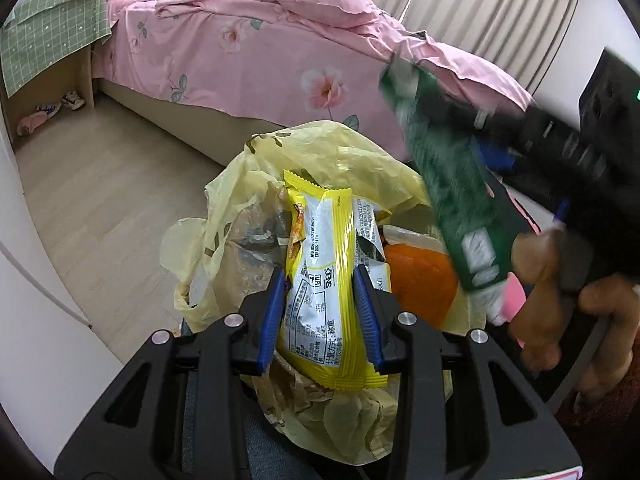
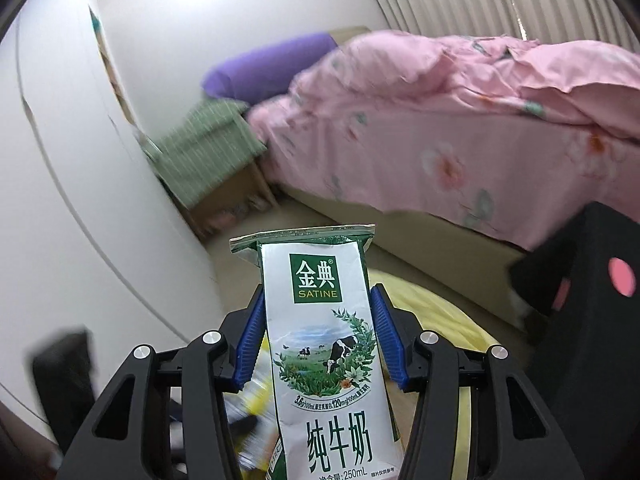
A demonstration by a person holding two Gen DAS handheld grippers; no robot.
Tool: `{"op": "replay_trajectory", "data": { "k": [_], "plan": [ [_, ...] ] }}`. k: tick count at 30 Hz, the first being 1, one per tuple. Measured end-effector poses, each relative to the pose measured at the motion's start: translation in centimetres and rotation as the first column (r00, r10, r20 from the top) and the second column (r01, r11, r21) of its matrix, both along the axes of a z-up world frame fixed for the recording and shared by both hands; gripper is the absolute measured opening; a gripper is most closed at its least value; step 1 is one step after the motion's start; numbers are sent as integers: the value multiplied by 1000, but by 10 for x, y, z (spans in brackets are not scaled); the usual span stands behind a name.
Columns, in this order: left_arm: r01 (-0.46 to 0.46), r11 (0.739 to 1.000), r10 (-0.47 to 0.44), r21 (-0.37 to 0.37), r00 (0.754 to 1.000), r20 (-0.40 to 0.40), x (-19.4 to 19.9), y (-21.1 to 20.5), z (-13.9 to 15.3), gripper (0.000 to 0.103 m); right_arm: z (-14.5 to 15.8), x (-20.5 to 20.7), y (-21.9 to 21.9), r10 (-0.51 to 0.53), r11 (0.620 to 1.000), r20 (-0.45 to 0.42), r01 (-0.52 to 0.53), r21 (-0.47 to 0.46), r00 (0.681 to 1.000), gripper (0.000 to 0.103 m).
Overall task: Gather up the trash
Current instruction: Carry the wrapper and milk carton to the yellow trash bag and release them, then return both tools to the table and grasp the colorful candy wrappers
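Note:
My left gripper (image 1: 320, 280) is shut on a yellow snack wrapper (image 1: 326, 280) and holds it over the open mouth of a pale yellow plastic bag (image 1: 240, 208). An orange item (image 1: 420, 280) lies inside the bag. My right gripper (image 2: 318, 312) is shut on a green and white milk carton (image 2: 320, 320). In the left wrist view the carton (image 1: 452, 192) shows blurred at the right, tilted above the bag's right side, with the right gripper's black body (image 1: 560, 140) behind it. The yellow bag (image 2: 432, 312) lies below the carton.
A bed with a pink floral quilt (image 1: 260, 40) fills the back. A bedside table under a green checked cloth (image 1: 44, 36) stands at the left, with small items beneath it. White wardrobe doors (image 2: 80, 160) run along the left. The floor (image 1: 100, 184) is light wood.

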State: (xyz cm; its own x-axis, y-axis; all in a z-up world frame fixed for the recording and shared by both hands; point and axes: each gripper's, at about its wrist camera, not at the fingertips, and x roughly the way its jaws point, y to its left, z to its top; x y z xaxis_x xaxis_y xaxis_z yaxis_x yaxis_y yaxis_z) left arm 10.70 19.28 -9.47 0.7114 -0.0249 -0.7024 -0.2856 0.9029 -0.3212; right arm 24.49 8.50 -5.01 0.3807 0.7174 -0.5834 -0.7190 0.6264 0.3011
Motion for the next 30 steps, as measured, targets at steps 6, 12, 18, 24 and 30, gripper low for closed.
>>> {"op": "replay_trajectory", "data": {
  "k": [6, 12, 18, 24, 30],
  "plan": [
    [20, 998, -18, -53, 1000, 25, 4, 4, 0, 37, -15, 11, -15, -52, 999, -75, 50, -21, 996, 48],
    [67, 992, -70, -107, 997, -26, 19, -2, -16, 48, -28, 7, -3, -62, 995, -109, 54, -80, 992, 48],
    [-7, 998, 10, -69, 999, 35, -6, 8, 1, 67, -38, 11, 1, -53, 997, -161, 45, -56, 985, 49],
    [-16, 997, 19, -69, 999, 45, -13, 8, 7, 69, -26, 9, 1, -39, 997, -168, 27, -74, 985, 60],
    [26, 997, -19, -69, 995, 94, -8, -8, 25, 69, 17, 0, -41, -54, 992, -53, 47, -120, 997, 60]
  ]
}}
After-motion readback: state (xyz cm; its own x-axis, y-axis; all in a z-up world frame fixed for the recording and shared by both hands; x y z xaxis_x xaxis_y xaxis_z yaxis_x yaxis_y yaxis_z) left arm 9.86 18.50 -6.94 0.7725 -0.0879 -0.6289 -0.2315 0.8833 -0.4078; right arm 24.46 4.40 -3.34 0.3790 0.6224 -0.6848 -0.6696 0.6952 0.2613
